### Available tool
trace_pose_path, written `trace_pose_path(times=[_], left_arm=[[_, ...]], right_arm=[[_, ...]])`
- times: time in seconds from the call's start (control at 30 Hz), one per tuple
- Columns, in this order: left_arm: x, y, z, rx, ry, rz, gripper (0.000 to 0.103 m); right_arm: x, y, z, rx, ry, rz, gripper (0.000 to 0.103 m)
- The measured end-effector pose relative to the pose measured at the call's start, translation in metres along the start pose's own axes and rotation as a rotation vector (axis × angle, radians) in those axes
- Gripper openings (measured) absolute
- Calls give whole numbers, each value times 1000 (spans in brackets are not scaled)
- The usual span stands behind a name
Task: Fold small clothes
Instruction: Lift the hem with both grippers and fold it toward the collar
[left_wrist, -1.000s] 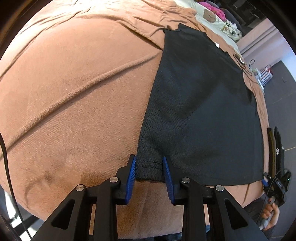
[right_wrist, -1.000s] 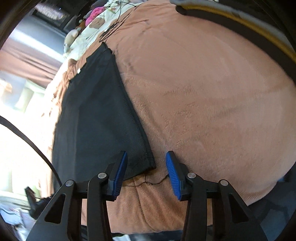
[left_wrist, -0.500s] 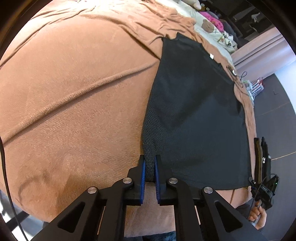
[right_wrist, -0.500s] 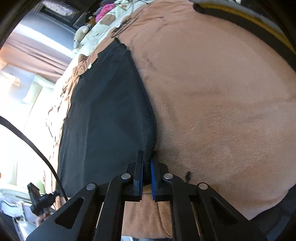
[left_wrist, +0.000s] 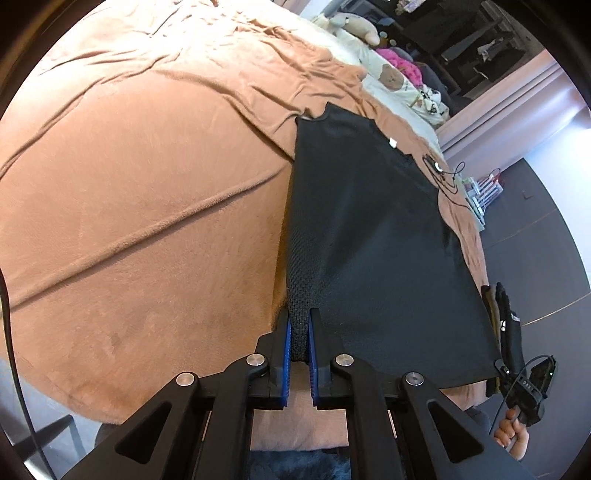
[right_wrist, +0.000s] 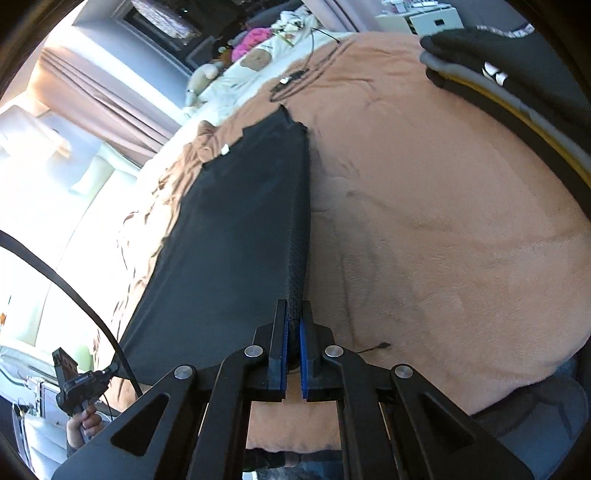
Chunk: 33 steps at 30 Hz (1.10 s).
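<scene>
Left claw (left_wrist: 299, 339) pressed together, blue pads pinching the near left corner of the black garment (left_wrist: 369, 240). Mesh cloth bunches up between the pads and rises out of them in a narrow ridge along the garment's left edge. Right claw (right_wrist: 293, 332) likewise pinching, on the garment (right_wrist: 236, 240) at its near right corner; same ridge of cloth runs up from the pads along the right edge. Near hem hangs stretched between the two claws, lifted off the blanket (left_wrist: 147, 221); shadow shows under the raised side edges.

Garment spreads forward and away from both claws, flat over the brown blanket on the bed, far end with a small white tag (left_wrist: 393, 142) still lying down. In the left view the right claw shows at the garment's far corner with a hand (left_wrist: 511, 437) on its grip; in the right view the left claw's handle and hand (right_wrist: 83, 424) sit low left.

Past the garment: a thin black cable (right_wrist: 295, 79) on the blanket, stuffed toys (left_wrist: 354, 27) and a pink bundle (right_wrist: 255, 38) at the head of the bed. Folded dark clothes (right_wrist: 509, 70) stacked top right in the right view. Curtains (right_wrist: 103, 107) at left.
</scene>
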<state>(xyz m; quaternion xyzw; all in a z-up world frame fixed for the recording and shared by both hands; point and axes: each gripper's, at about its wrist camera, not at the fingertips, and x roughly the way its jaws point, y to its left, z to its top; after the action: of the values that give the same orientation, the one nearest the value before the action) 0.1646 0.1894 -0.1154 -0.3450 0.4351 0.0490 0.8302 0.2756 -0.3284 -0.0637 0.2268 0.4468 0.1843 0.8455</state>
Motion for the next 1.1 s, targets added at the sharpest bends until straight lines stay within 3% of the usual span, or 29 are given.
trace_pose_path(times=[0.6,1.1], left_arm=[[-82,11,-33,12,-135,-96,8],[-125,9,-79,38,-213,-157,8]], right_arm=[[-77,19,-50,-78,-110,54,1],[-112,21,-83,-115,-121,71,1]])
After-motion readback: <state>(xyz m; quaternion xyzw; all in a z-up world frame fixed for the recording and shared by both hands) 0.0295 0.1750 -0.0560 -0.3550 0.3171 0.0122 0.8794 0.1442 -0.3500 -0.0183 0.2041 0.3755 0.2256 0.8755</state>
